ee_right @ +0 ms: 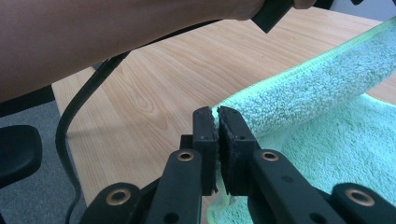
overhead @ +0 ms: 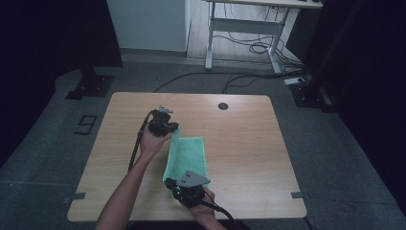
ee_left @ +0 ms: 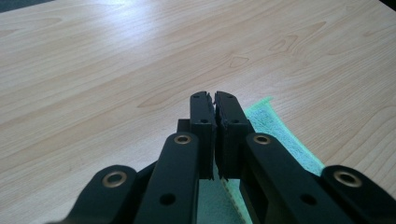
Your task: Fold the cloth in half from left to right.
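Observation:
A green terry towel (overhead: 189, 158) lies on the wooden table (overhead: 239, 129), its left long edge lifted off the surface. My left gripper (overhead: 173, 128) holds the far corner of that edge. In the left gripper view the jaws (ee_left: 214, 95) are shut with the towel's (ee_left: 280, 135) hem pinched between them. My right gripper (overhead: 170, 183) holds the near corner. In the right gripper view the jaws (ee_right: 217, 112) are shut on the towel (ee_right: 327, 84), whose raised edge stretches away towards the other hand.
The left forearm (ee_right: 93, 37) and its trailing cable (ee_right: 70, 121) cross the table's left side. A round cable hole (overhead: 223, 106) sits near the far edge. Beyond the table stand a white desk frame (overhead: 244, 28), floor cables and black stand bases (overhead: 91, 86).

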### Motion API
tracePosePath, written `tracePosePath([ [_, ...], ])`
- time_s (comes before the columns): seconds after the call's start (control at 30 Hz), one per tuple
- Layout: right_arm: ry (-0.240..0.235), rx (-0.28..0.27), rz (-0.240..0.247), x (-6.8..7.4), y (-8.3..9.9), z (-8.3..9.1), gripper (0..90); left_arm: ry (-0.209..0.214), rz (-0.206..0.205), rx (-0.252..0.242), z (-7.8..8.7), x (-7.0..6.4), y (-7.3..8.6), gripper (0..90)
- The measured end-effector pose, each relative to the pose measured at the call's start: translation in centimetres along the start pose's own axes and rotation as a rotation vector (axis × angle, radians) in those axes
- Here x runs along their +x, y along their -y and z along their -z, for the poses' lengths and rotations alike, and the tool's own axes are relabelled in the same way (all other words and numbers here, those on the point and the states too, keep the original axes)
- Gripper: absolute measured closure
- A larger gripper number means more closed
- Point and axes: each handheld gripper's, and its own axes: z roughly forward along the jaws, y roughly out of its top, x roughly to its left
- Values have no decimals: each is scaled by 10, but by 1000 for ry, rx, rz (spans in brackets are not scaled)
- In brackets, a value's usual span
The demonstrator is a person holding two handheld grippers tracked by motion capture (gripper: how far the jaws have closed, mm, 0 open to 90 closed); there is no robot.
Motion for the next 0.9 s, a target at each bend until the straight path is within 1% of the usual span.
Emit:
tracePosePath([
  [0.13,-1,1,-6,-1,3,1,853,0,-1,7,-5,-2,0,866],
  [0.33,11,2,-12,-4,7,4,853,3,-11,21,-12,-7,-2,865],
  [0.63,13,21,-26,-9,16,7,853,17,-19,31,-21,-16,-1,866],
  [0.9,14,23,-44,-13,22,10,853,16,-21,40,-26,-18,-1,866],
])
